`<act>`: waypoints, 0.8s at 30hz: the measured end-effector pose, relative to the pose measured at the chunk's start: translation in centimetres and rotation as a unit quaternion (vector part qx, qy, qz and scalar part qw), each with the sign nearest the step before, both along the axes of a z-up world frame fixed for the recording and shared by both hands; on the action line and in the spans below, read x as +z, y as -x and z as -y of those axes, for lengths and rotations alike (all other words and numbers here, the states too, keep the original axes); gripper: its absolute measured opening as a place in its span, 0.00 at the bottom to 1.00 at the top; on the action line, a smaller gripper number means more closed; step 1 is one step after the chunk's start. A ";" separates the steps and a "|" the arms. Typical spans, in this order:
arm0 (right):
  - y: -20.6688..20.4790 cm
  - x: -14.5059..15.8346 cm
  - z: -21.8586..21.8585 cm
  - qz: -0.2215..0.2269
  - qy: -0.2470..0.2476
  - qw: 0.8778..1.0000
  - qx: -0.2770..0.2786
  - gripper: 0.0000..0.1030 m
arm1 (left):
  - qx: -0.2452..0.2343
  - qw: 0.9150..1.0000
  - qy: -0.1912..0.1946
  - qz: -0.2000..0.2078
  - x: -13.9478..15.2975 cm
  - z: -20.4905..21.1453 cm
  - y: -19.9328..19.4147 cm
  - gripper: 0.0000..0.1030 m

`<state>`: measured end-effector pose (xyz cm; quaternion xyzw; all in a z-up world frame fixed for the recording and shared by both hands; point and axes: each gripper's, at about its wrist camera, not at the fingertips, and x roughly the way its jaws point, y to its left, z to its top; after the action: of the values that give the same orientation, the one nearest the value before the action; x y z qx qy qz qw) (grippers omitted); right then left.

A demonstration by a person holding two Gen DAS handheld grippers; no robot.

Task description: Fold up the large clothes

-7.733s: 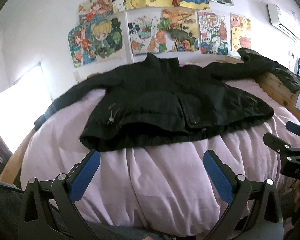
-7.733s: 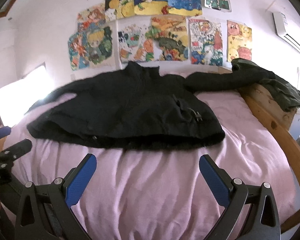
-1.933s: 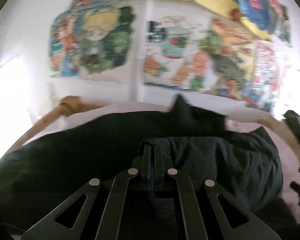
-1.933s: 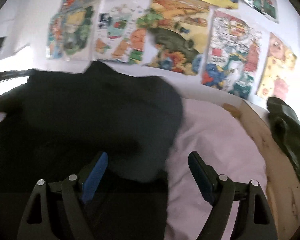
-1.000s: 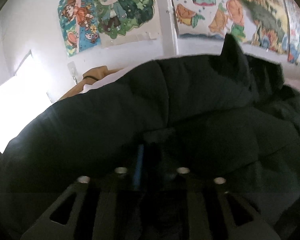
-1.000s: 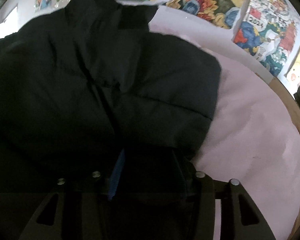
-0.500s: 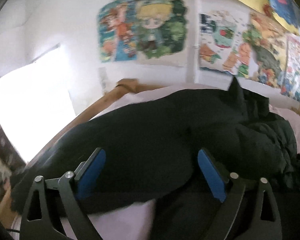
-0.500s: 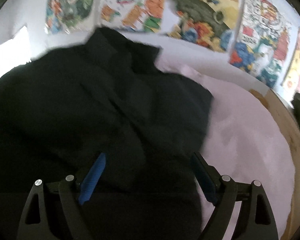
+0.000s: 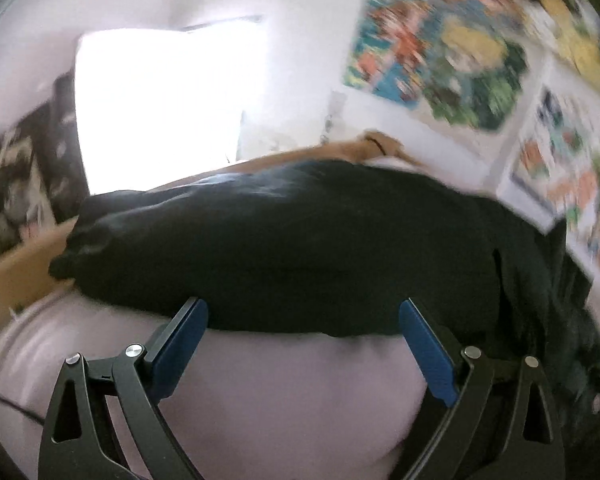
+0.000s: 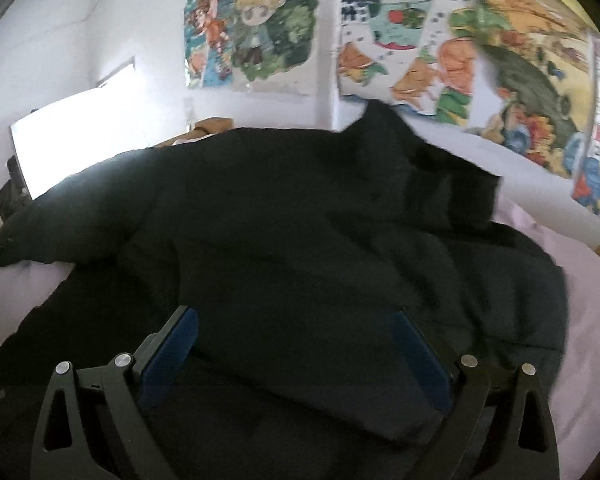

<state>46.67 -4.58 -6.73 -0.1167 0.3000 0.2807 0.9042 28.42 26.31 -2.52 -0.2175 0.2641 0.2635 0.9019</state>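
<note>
Looking along the left hand-held gripper [image 9: 302,344], the black jacket [image 9: 300,248] lies just ahead of the blue pads [image 9: 180,340], and nothing sits between them: the jaws have just been opening and now stand spread wide over bare bedsheet [image 9: 280,400]. The long dark band across this view looks like the jacket's sleeve, its long axis running left to right, its tip [image 9: 80,248] out at the left by the wooden bed frame [image 9: 16,280]. That sleeve is the left hand's business, I'd say, being squarely in front of it.

Over on the right hand-held gripper [image 10: 294,356], the jaws have also just been opening and are spread; the jacket [image 10: 300,240] fills the view beneath and ahead, but the pads don't pinch it. Its collar [image 10: 380,128] points away toward the wall, and one side already seems folded in over the body, so the fold is partway, by my reading.

The bed is soft under a pale lilac sheet [image 10: 588,320], so cloth will drag rather than slide. Bright cartoon posters [image 10: 252,28] cover the white wall behind, and a glaring window [image 9: 160,104] blows out the left wrist view, which is blurred.
</note>
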 end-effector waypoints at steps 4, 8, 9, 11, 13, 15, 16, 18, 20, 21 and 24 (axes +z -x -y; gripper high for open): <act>-1.3 0.7 -3.7 0.000 -0.022 1.000 0.001 0.96 | 0.086 0.991 0.088 0.043 -1.0 -3.7 3.5 0.91; -3.0 0.4 -8.6 -0.015 -0.032 0.999 -0.001 0.96 | 0.124 0.978 0.145 0.084 -1.7 -6.4 6.2 0.91; -3.3 -0.1 -9.6 -0.015 -0.021 1.000 -0.006 0.96 | 0.127 0.976 0.153 0.093 -1.7 -6.9 6.9 0.91; -4.2 -1.7 -11.4 -0.021 0.017 0.999 -0.019 0.96 | 0.133 0.972 0.167 0.102 -2.1 -7.7 7.7 0.91; -4.9 -3.8 -12.5 -0.027 0.051 0.998 -0.026 1.00 | 0.138 0.967 0.185 0.104 -2.9 -8.7 7.8 0.91; -5.0 -5.0 -12.8 -0.024 0.059 0.998 -0.023 1.00 | 0.146 0.960 0.210 0.113 -4.0 -9.3 8.5 0.91; -5.1 -5.3 -12.6 -0.023 0.055 0.998 -0.022 1.00 | 0.151 0.955 0.221 0.124 -4.5 -9.6 9.0 0.91; -5.2 -5.6 -12.3 -0.024 0.046 0.998 -0.018 1.00 | 0.160 0.950 0.229 0.141 -4.9 -9.8 9.6 0.90; -5.3 -5.8 -11.9 -0.026 0.038 0.999 -0.016 1.00 | 0.169 0.949 0.221 0.147 -5.0 -9.6 10.0 0.83; -5.3 -5.9 -11.9 -0.026 0.036 0.999 -0.016 1.00 | 0.175 0.951 0.212 0.142 -5.0 -9.4 10.4 0.70; -5.3 -6.1 -11.9 -0.020 0.037 0.999 -0.017 1.00 | 0.182 0.953 0.199 0.141 -5.0 -9.4 11.1 0.31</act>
<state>51.95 7.27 -12.83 -0.1395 0.3303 0.2562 0.8977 17.29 35.72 -7.54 -0.4720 0.1376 0.3315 0.8052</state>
